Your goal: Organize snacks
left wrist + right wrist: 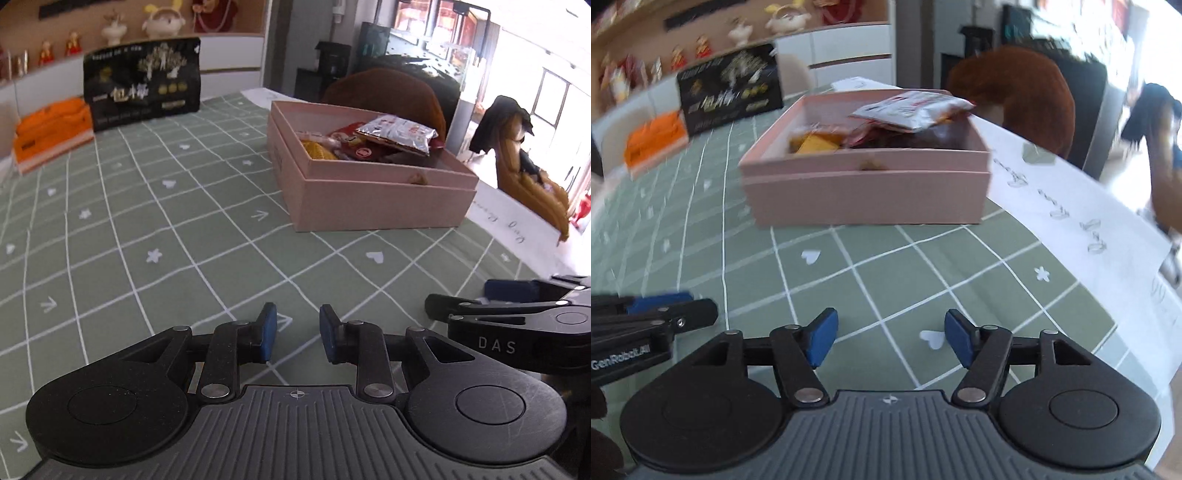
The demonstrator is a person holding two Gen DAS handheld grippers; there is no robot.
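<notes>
A pink cardboard box (369,199) (864,199) stands open on the green checked tablecloth (166,229). It holds several snack packets: a silver one (399,134) (912,107) on top, red ones (354,142) under it, and a yellow one (317,149) (816,142) on the left. My left gripper (298,332) hovers low over the cloth in front of the box, its blue pads a small gap apart with nothing between them. My right gripper (890,338) is beside it, wide open and empty. Each gripper shows at the edge of the other's view.
A black printed bag (142,83) stands at the far end of the table beside an orange box (51,133). A white paper strip (1071,206) lies along the table's right edge. A brown chair (388,92) stands behind the pink box.
</notes>
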